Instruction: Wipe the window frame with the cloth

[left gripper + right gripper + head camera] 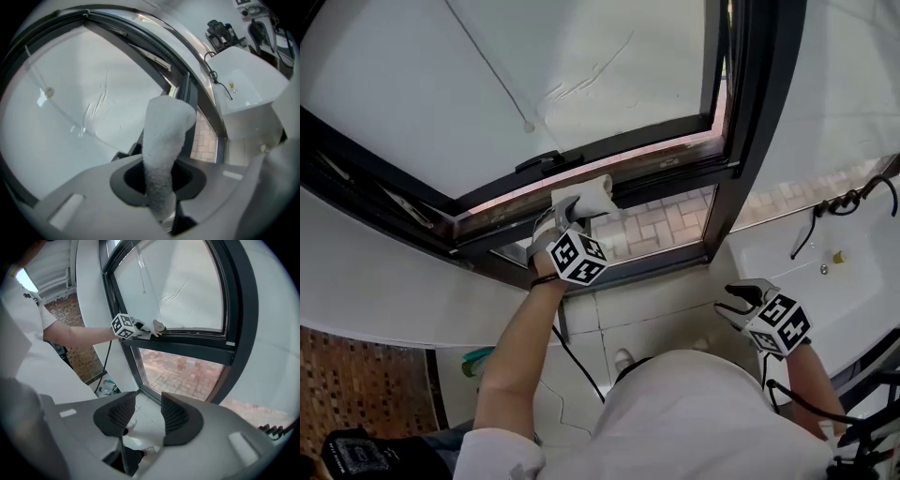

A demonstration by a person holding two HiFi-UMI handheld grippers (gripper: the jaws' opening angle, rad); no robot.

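My left gripper [566,217] is raised at the centre of the head view. Its jaws are clamped tight on the white cloth [585,195], which stands out past them as a rolled wad. In the left gripper view the wad fills the whole gap between the jaws. The far end of the cloth presses on the dark window frame [673,174], touching the horizontal bar just under the tilted sash [609,145], a little left of the frame's upright. My right gripper [729,300] hangs at the lower right of the head view, well apart from the frame. Its jaws are parted a moderate way and grip nothing; between them I see only floor tiles [146,420]. Brick paving [661,225] shows below the bar, and a white basin [825,267] sits at the right edge.
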